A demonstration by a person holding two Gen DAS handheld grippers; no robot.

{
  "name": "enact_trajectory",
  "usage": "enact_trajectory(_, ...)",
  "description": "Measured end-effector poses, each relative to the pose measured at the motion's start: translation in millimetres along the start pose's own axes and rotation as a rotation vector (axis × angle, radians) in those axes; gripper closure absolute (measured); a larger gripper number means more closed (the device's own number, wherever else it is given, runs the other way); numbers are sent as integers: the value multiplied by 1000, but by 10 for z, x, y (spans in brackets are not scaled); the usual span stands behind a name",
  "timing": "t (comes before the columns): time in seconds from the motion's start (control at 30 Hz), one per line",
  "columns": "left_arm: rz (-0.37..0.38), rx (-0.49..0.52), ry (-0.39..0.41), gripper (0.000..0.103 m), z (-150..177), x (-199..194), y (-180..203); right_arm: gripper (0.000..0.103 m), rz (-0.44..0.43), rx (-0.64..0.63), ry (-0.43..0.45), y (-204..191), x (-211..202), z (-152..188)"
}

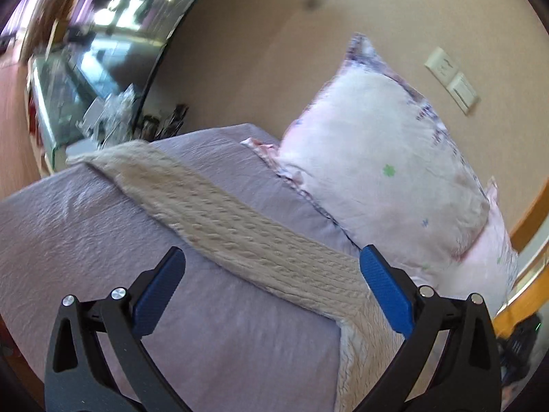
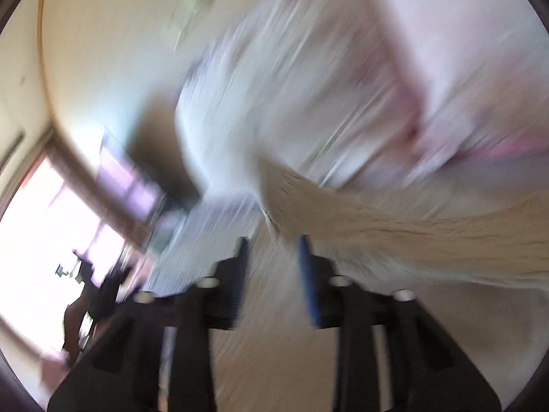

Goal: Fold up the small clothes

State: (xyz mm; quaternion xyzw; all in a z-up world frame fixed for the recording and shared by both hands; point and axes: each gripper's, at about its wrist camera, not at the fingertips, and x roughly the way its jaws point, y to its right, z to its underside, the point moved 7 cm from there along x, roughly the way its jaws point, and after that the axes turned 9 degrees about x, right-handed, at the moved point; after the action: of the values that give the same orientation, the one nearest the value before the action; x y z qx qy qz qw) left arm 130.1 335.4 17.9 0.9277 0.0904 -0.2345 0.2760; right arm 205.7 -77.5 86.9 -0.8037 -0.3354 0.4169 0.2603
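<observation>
A beige cable-knit garment (image 1: 240,226) lies stretched in a long strip across the purple bed sheet (image 1: 85,233). My left gripper (image 1: 272,267) is open and empty, its blue pads on either side of the strip's near part, above it. The right wrist view is heavily motion-blurred. There the same beige knit (image 2: 429,230) fills the lower and right part of the view. My right gripper (image 2: 272,250) hovers over it with its fingers a moderate gap apart; the blur hides whether cloth is between them.
A white floral pillow (image 1: 377,171) leans against the beige wall at the bed's far right. A mirror and cluttered shelf (image 1: 96,79) stand at the left. A bright window (image 2: 44,233) shows at the left of the right wrist view.
</observation>
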Motion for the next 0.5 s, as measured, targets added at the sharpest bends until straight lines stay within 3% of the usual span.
enact_trajectory(0.03,-13,-34,-9,2,-6,10,-127,59,8,-19,27,-7,-47,39)
enact_trajectory(0.1,-32,-103,-35,3,-5,72,-336,35,55,-29,106,83,-256,20)
enact_trajectory(0.17,-34,-191,-67,15,-20,170,-576,24,92,-3,178,271,-540,-45)
enact_trajectory(0.23,-28,-265,-80,27,-50,264,-744,24,139,37,230,505,-854,-68)
enact_trajectory(0.33,-51,-367,-80,29,-134,387,-1000,24,203,87,283,832,-1162,-30)
enact_trajectory(0.5,-88,-433,-83,39,-283,542,-1213,24,264,168,349,1242,-1508,130)
